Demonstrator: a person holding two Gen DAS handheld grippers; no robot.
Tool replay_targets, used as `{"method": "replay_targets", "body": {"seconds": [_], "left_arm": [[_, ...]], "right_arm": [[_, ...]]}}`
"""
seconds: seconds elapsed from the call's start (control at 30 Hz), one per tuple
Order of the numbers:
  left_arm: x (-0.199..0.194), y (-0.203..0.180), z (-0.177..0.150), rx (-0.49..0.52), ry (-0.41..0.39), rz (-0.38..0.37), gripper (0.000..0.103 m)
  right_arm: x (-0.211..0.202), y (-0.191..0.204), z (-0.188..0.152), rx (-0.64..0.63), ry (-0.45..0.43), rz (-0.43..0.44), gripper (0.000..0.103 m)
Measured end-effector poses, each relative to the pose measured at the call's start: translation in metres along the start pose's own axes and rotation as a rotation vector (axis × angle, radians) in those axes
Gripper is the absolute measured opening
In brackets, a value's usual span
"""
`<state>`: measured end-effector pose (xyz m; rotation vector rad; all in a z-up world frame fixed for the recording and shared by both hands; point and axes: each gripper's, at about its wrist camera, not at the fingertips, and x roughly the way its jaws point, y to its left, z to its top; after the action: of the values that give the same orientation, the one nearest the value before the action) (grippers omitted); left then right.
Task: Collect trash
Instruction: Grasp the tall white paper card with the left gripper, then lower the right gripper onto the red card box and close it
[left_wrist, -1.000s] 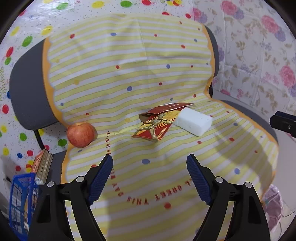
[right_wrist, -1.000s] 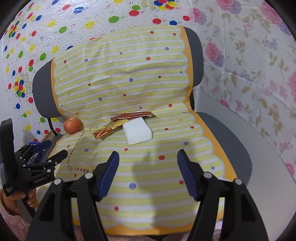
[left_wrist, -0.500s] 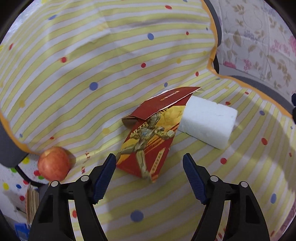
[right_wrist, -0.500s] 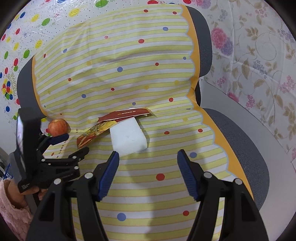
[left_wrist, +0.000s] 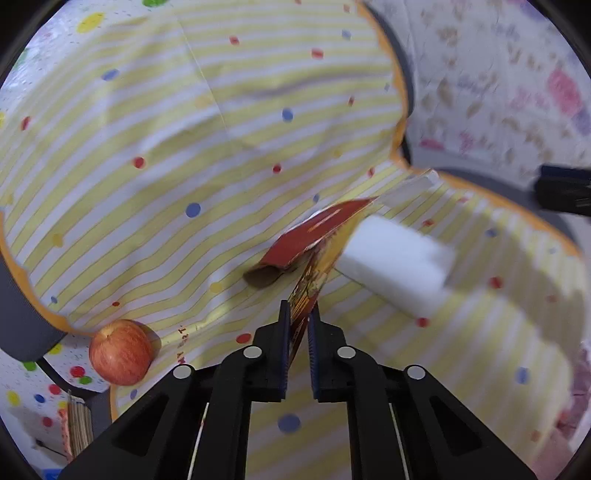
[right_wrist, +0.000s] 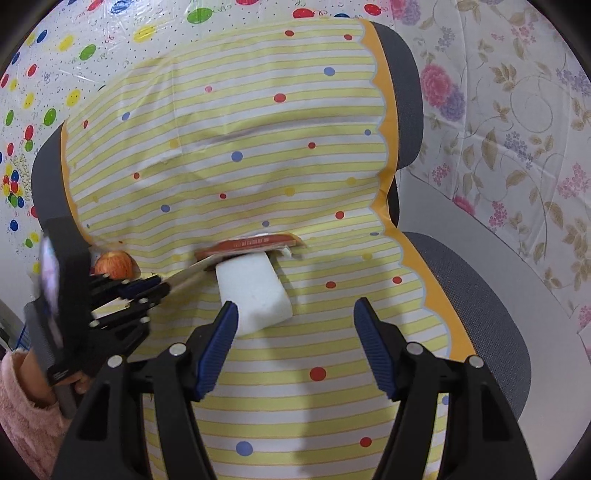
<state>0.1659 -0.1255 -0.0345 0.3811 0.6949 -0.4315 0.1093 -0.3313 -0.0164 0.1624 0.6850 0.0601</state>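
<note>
1. Left claw (left_wrist: 296, 325): jaws drawn narrow and clamped on the near edge of the flattened red-and-gold printed cardboard packet (left_wrist: 317, 240). The packet runs forward from the blue pads towards the crease between the seat and the backrest; its far red flap stands folded open
2. From the right wrist view, the left claw (right_wrist: 147, 291) sits at the left edge, gripping the packet (right_wrist: 251, 244) by its near end, and a hand in a pink fleecy sleeve (right_wrist: 22, 402) holds the tool
3. Right claw (right_wrist: 295, 328): jaws spread wide, holding nothing, poised over the seat just in front of the white rectangular foam block (right_wrist: 255, 291). The left blue pad overlaps the block's near left corner in the view; contact cannot be told
4. The white foam block (left_wrist: 395, 266) lies on the seat just right of the packet, touching or nearly touching it
5. A red-and-yellow apple (left_wrist: 121, 350) rests at the left edge of the seat, well apart from the packet
6. All items lie on a grey office chair (right_wrist: 476, 295) draped in a yellow-and-white striped plastic cover with coloured dots (right_wrist: 258, 147)
7. Dotted and floral sheets (right_wrist: 517, 129) line the walls behind
</note>
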Motion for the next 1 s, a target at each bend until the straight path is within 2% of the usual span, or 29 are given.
{"method": "replay_targets", "body": {"seconds": [0.07, 0.2, 0.33, 0.43, 0.47, 0.6, 0.77, 0.9, 1.0], "left_arm": [[-0.025, 0.009, -0.004, -0.056, -0.031, -0.034, 0.001], [-0.052, 0.042, -0.017, -0.232, -0.059, -0.014, 0.001], [-0.051, 0.061, -0.03, -0.31, -0.065, 0.07, 0.001], [-0.045, 0.067, -0.039, -0.37, -0.038, 0.051, 0.001], [-0.044, 0.07, -0.043, -0.381, -0.033, 0.049, 0.001], [-0.041, 0.069, -0.052, -0.412, -0.021, 0.03, 0.001], [-0.047, 0.066, -0.055, -0.42, -0.032, 0.034, 0.001], [-0.05, 0.065, -0.057, -0.425, -0.032, 0.047, 0.001], [-0.049, 0.069, -0.056, -0.431, -0.032, 0.068, 0.001]], "right_arm": [[-0.001, 0.0, 0.002, -0.002, -0.007, -0.002, 0.065], [0.008, 0.002, 0.003, 0.0, 0.0, 0.008, 0.065], [0.027, 0.017, 0.0, -0.009, 0.029, 0.04, 0.065], [0.044, 0.035, -0.004, -0.048, 0.063, 0.064, 0.065], [0.049, 0.039, -0.005, -0.06, 0.075, 0.066, 0.065], [0.078, 0.045, -0.013, -0.099, 0.134, 0.042, 0.079], [0.103, 0.041, -0.02, -0.095, 0.176, 0.039, 0.081], [0.097, 0.05, -0.012, -0.096, 0.119, 0.065, 0.081], [0.099, 0.069, -0.001, -0.159, 0.1, 0.064, 0.081]]}}
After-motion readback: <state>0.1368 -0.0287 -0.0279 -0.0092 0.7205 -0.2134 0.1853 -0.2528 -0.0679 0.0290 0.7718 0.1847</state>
